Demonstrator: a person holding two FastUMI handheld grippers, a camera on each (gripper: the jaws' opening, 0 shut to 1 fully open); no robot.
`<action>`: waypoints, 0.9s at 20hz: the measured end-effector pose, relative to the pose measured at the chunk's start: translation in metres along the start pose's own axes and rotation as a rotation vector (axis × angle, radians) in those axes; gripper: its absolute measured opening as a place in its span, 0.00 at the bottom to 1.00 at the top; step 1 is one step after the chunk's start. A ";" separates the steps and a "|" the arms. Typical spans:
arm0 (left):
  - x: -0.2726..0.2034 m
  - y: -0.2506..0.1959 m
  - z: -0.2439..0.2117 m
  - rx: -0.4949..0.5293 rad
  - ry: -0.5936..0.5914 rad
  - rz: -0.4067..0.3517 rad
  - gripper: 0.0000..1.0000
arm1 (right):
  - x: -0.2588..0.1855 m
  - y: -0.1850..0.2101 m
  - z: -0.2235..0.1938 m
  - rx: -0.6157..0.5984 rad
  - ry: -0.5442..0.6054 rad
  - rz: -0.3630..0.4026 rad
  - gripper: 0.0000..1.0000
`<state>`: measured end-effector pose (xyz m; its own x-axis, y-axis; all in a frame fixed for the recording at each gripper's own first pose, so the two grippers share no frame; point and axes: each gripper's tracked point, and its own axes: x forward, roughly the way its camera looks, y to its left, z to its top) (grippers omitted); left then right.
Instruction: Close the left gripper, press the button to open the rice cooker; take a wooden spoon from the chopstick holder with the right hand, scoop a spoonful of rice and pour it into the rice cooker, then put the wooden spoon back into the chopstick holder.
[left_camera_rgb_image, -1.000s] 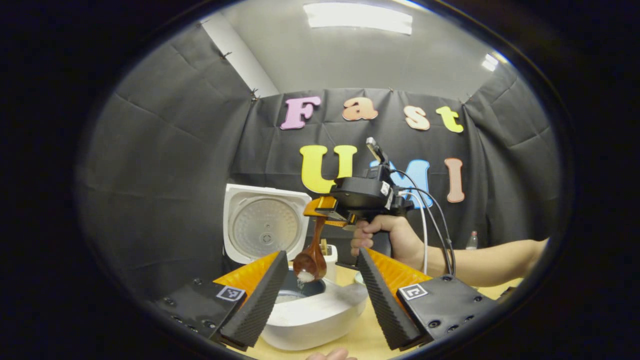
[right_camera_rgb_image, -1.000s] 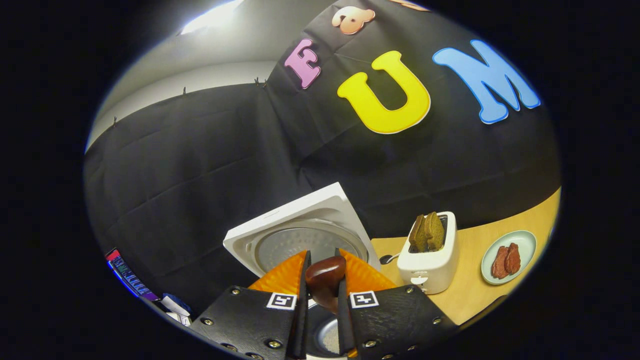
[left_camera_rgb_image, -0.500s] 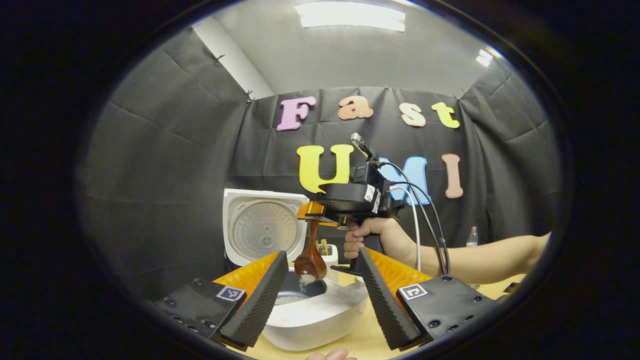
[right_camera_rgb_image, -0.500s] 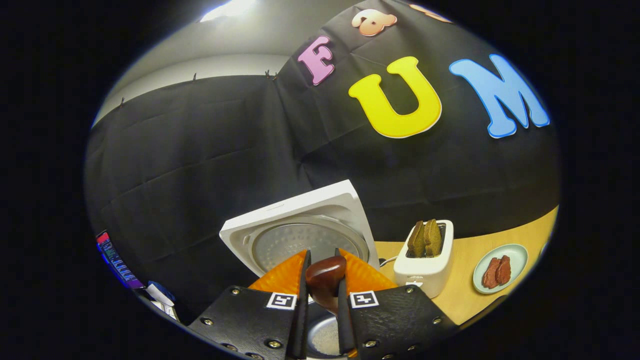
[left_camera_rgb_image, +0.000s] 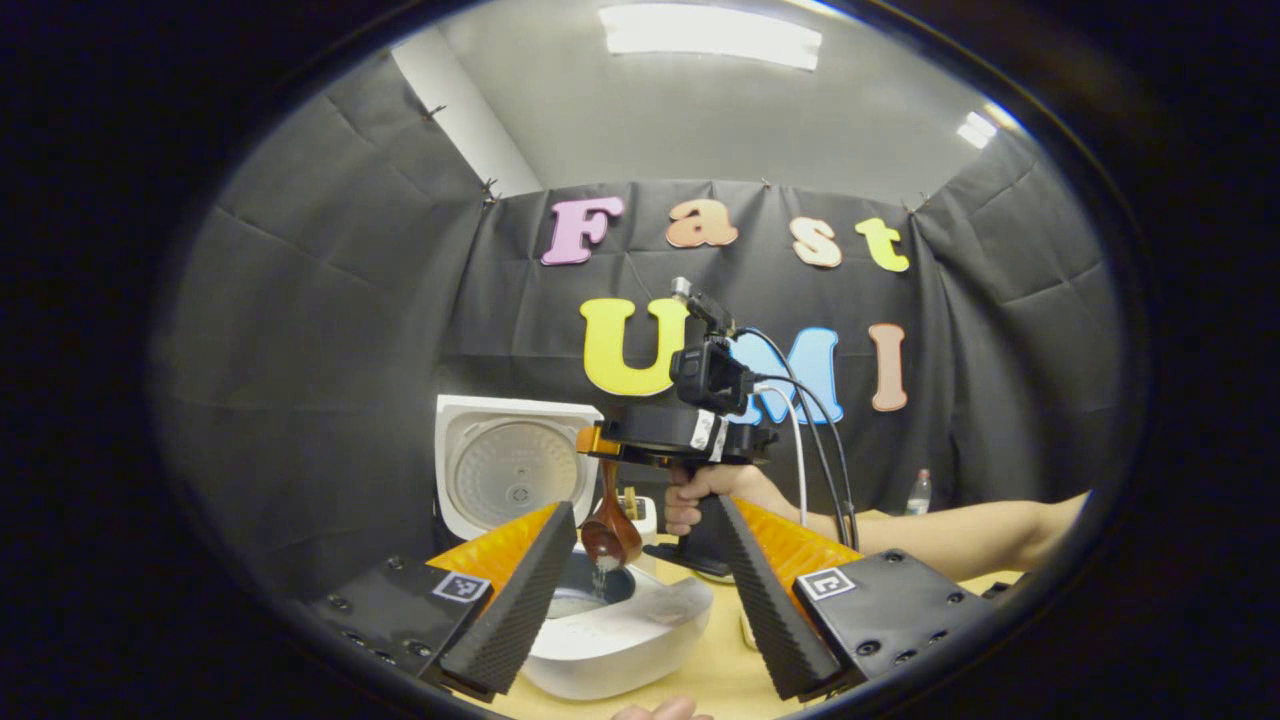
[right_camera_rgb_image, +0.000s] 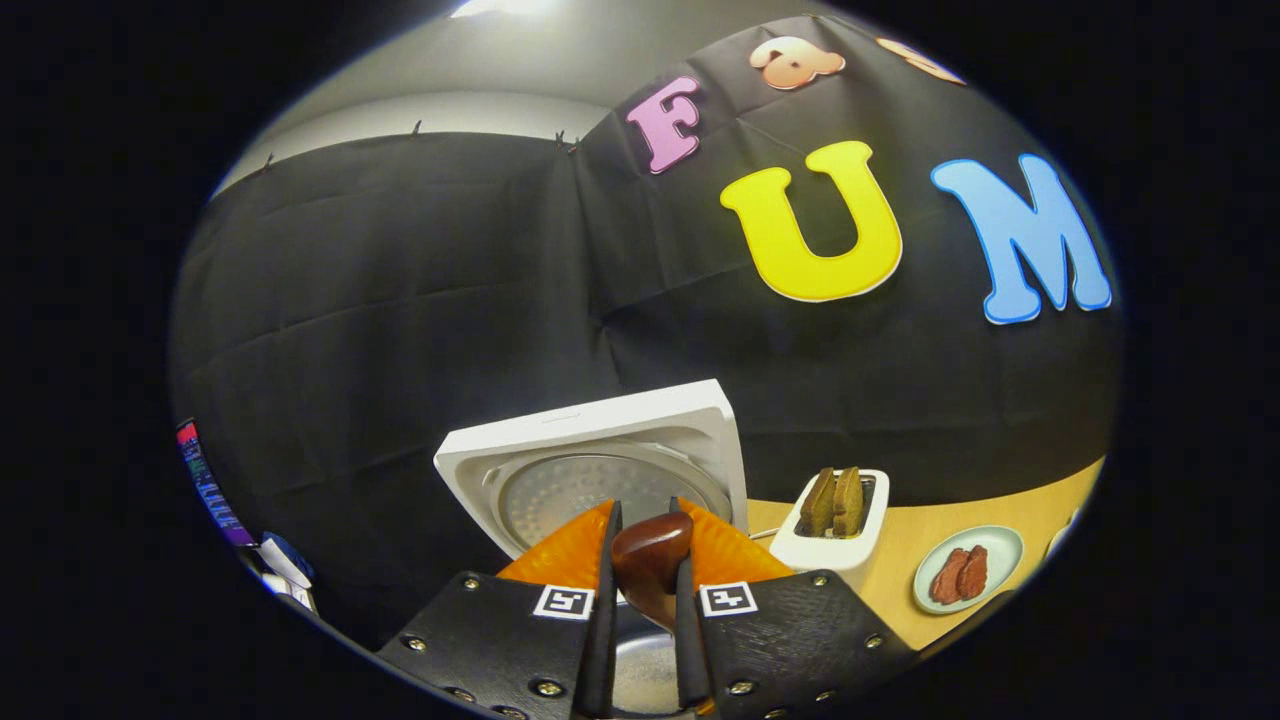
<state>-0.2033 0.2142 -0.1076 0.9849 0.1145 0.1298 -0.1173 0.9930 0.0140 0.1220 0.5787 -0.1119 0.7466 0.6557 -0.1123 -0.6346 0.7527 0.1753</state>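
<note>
Right gripper (right_camera_rgb_image: 645, 590) clamped on the wooden spoon (right_camera_rgb_image: 650, 570) — both fingers pressing the handle end, seen up close in the right gripper view. From the left gripper view, same right gripper (left_camera_rgb_image: 600, 452) held up by a hand (left_camera_rgb_image: 705, 495) above the rice cooker (left_camera_rgb_image: 610, 635), spoon (left_camera_rgb_image: 610, 530) hanging bowl-down over the inner pot, a few grains of rice (left_camera_rgb_image: 598, 572) falling off the tip into it. Cooker lid (left_camera_rgb_image: 510, 475) standing open, upright behind the pot; also visible in the right gripper view (right_camera_rgb_image: 590, 470).

Left gripper (left_camera_rgb_image: 640, 590) spread wide, nothing between the fingers, hovering near the front of the cooker on the wooden table (left_camera_rgb_image: 710, 670).

Off to the side in the right gripper view — a white toaster (right_camera_rgb_image: 830, 530) with two slices of toast (right_camera_rgb_image: 832, 500) sticking up, and a plate (right_camera_rgb_image: 968, 570) with a couple of reddish pieces on it. Small bottle (left_camera_rgb_image: 918, 492) by the back wall.
</note>
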 end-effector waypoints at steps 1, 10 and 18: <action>-0.002 0.001 0.002 0.009 -0.005 0.005 0.97 | 0.000 0.004 0.000 -0.013 0.000 0.006 0.24; -0.016 -0.011 -0.003 0.035 0.008 -0.009 0.95 | 0.011 0.026 -0.011 -0.144 0.046 -0.014 0.24; -0.019 -0.011 -0.011 0.031 0.014 -0.010 0.98 | 0.011 0.036 -0.013 -0.257 0.035 -0.014 0.24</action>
<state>-0.2195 0.2011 -0.1212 0.9877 0.1050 0.1158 -0.1110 0.9927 0.0464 0.1044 0.6134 -0.1194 0.7514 0.6431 -0.1478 -0.6572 0.7494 -0.0807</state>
